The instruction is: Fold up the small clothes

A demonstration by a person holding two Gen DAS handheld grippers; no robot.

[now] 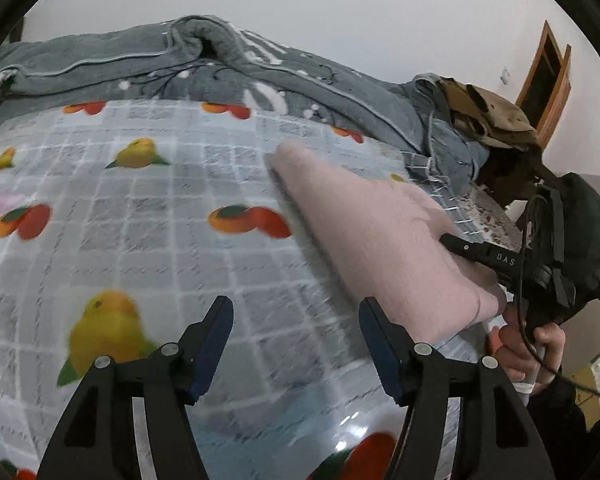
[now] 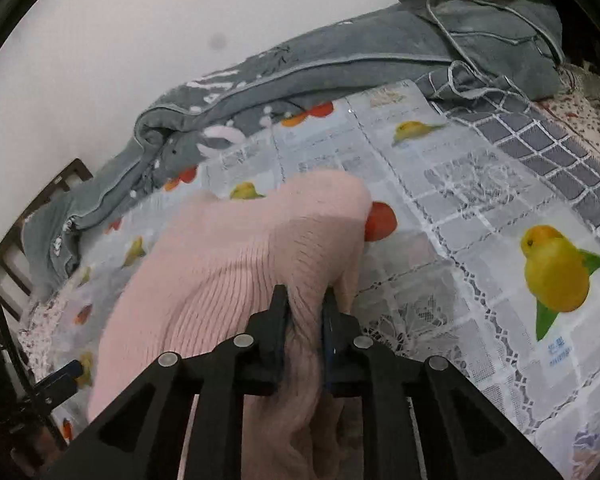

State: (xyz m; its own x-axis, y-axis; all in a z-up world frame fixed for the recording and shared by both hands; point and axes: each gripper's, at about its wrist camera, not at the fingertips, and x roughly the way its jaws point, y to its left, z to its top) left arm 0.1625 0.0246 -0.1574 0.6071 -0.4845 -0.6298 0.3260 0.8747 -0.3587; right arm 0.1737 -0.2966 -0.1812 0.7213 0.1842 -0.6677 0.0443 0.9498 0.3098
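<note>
While the left wrist view is looking down over the bed, the left gripper (image 1: pixel 296 320) is hanging wide open above the plastic tablecloth (image 1: pixel 140 248), the one with the grid and the oranges and yellow birds printed on it, and nothing is sitting between its blue-padded fingers (image 1: pixel 214 344). Off to the right, the pink knit garment (image 1: pixel 372 232) is lying stretched across the cloth, running from its far end near the middle of the bed down to the right edge. The right gripper (image 1: pixel 452 242) is biting into it from the side, and you can see the person's hand (image 1: pixel 528 348) wrapping around the handle. A grey quilt (image 1: pixel 140 64) is bunching along the wall behind, with a brownish piece of clothing (image 1: pixel 496 116) heaped at its right end.

Over in the right wrist view, the right gripper (image 2: pixel 305 300) is clamping a fold of that pink knit garment (image 2: pixel 236 256), fabric squeezing up between the two fingers and spilling down underneath the camera. The rest of it is draping left and away over the plastic tablecloth (image 2: pixel 480 216). The left gripper's tip (image 2: pixel 64 376) is just peeking in at the lower left, near the garment's edge. The same grey quilt (image 2: pixel 340 56) is piling up along the wall.
</note>
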